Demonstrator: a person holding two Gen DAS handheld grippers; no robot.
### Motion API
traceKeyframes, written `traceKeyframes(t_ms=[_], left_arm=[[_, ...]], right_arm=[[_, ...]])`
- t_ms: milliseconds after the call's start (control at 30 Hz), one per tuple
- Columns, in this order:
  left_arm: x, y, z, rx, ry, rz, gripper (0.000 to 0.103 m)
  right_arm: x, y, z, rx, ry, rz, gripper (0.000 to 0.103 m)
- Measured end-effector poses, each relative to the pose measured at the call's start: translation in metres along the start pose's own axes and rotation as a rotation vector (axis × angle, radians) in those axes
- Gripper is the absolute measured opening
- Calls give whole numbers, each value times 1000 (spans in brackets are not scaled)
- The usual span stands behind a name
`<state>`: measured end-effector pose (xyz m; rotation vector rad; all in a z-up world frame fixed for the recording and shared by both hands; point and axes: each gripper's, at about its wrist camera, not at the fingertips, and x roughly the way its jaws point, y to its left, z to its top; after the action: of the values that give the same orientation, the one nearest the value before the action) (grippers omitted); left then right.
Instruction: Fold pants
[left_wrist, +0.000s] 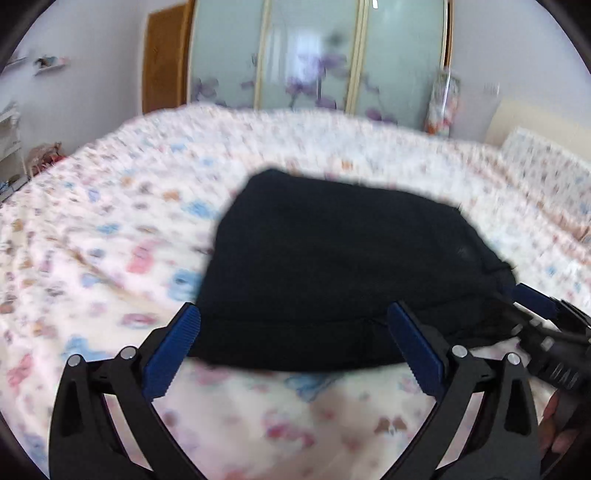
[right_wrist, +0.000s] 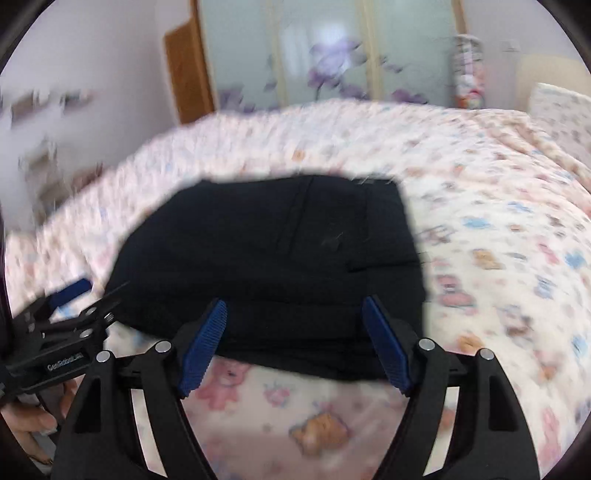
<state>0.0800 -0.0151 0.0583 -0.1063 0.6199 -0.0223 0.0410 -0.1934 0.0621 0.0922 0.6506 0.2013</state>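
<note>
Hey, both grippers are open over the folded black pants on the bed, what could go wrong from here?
The black pants look folded into layers; a jaw catching the near edge could peel them open. The left gripper and right gripper sit close together, so they might collide. The soft patterned bedspread could wrinkle, shifting the stack.

Black fabric pants (left_wrist: 332, 266), folded on your bed

You see them as a compact, layered rectangular bundle lying flat on the bed; stacked folded edges face you, and a seam runs across the top layer.
</note>
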Motion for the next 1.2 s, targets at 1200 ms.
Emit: traceKeyframes(t_ms=[1200], left_arm=[[-69, 12, -76, 85, -58, 37, 101]], right_arm=[[-63, 45, -95, 2, -111, -214, 102]])
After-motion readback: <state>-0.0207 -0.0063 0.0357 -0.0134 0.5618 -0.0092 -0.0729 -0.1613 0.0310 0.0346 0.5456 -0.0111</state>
